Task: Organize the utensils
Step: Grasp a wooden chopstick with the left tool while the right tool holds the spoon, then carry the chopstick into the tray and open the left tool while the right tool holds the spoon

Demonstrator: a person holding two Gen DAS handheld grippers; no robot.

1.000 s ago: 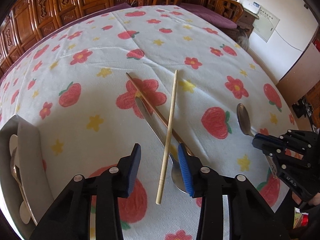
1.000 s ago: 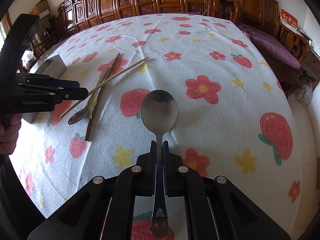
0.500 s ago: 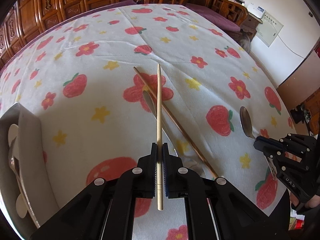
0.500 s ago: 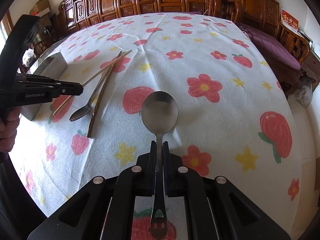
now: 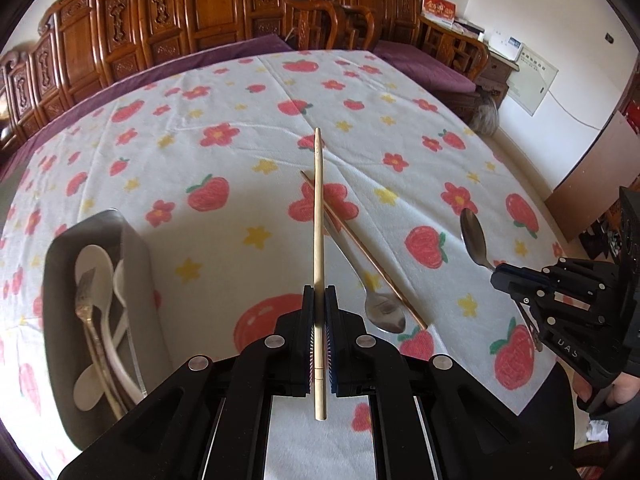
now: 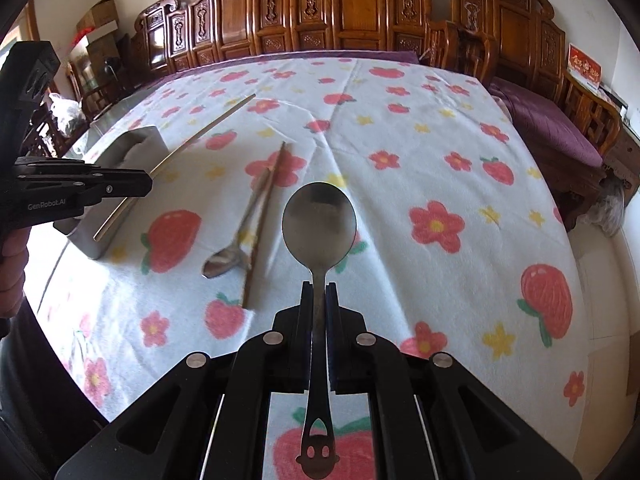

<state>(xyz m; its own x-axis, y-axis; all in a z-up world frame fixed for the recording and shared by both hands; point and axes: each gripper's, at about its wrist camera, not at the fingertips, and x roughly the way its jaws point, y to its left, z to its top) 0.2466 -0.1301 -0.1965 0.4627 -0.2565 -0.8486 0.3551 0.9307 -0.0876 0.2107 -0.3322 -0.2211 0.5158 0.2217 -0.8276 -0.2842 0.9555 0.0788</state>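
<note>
My left gripper is shut on a pale wooden chopstick and holds it above the flowered tablecloth; it also shows in the right wrist view. My right gripper is shut on the handle of a steel spoon, held in the air; that spoon shows in the left wrist view. A second steel spoon and a brown chopstick lie side by side on the cloth. A grey utensil tray at the left holds white spoons and a fork.
The table is covered with a white cloth printed with strawberries and flowers. Carved wooden chairs line the far edge. The tray shows at the left in the right wrist view. The table's near edge drops off at the right.
My left gripper has closed on the pale chopstick and lifted it off the cloth, moving back toward the tray. My right gripper has risen with the spoon.
</note>
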